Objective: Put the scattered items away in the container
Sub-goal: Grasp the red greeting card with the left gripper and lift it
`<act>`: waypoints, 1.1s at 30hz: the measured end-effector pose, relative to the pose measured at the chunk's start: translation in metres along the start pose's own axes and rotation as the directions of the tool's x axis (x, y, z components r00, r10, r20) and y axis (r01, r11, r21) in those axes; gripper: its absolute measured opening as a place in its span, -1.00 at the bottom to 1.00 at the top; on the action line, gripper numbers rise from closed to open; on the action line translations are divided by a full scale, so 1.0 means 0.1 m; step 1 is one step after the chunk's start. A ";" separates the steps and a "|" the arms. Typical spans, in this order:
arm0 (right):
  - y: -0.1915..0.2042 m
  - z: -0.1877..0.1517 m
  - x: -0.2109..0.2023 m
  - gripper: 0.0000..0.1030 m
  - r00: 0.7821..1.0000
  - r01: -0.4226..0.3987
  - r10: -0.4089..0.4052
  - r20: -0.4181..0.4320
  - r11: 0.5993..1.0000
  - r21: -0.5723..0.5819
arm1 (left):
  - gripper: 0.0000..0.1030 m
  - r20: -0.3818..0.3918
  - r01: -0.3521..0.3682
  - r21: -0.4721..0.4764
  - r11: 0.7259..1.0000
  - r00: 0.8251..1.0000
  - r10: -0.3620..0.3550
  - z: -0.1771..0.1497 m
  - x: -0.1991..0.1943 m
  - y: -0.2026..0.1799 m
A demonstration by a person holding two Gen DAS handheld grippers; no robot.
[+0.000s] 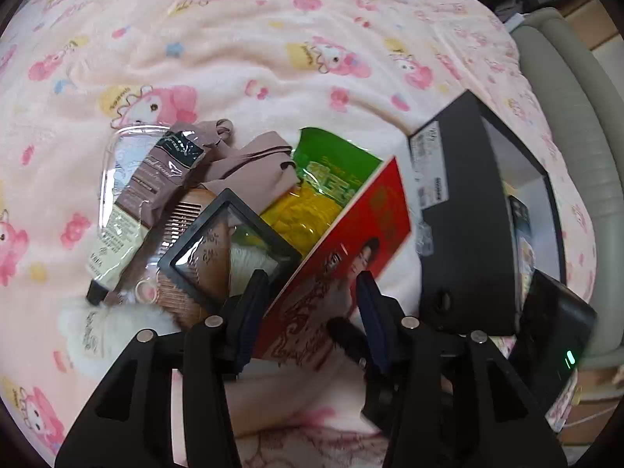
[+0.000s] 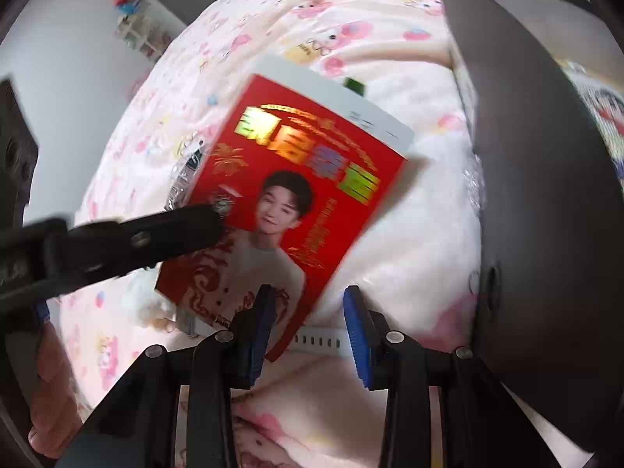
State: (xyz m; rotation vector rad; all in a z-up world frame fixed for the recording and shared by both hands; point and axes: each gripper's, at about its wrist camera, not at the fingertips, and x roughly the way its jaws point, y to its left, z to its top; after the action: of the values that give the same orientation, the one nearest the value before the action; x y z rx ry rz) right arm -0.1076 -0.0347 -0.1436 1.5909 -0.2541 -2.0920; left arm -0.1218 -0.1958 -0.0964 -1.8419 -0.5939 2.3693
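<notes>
On the pink blanket (image 1: 241,50), left claw (image 1: 314,292) straddles the tilted red box (image 1: 351,234)

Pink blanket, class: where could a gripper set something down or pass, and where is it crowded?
Free: the pink blanket beyond the pile, and the strip between the red box and the black container. Crowded: hand cream tube, wooden comb, magnifier and green-yellow packet overlap.
</notes>
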 end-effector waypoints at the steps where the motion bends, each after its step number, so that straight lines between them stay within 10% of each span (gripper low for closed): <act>1: 0.03 0.02 0.01 -0.34 1.000 -0.009 0.009 -0.003 1.000 -0.021 | -0.18 0.001 0.007 -0.014 1.000 1.000 -0.007 0.01 0.02 0.01; 8: 0.07 0.06 -0.09 -0.34 0.989 -0.149 0.149 0.000 0.989 0.006 | -0.77 0.052 0.050 0.042 0.998 0.997 -0.052 -0.16 -0.32 -0.06; 17: -0.06 -0.08 -0.27 -0.34 0.992 -0.125 0.125 0.014 0.991 0.044 | -0.71 -0.051 0.130 0.071 0.989 0.991 -0.126 -0.24 -0.13 -0.30; 33: -0.46 -0.48 -1.11 -0.34 0.972 -0.202 0.192 0.136 0.977 0.065 | -0.94 0.067 0.310 0.134 0.941 0.945 -0.321 -0.79 -0.65 -0.76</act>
State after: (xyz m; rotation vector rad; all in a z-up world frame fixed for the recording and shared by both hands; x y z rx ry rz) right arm -0.0533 0.0664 -0.0838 1.4118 -0.5239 -2.0539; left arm -0.0419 -0.1251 -0.0260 -1.4715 -0.6786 2.2264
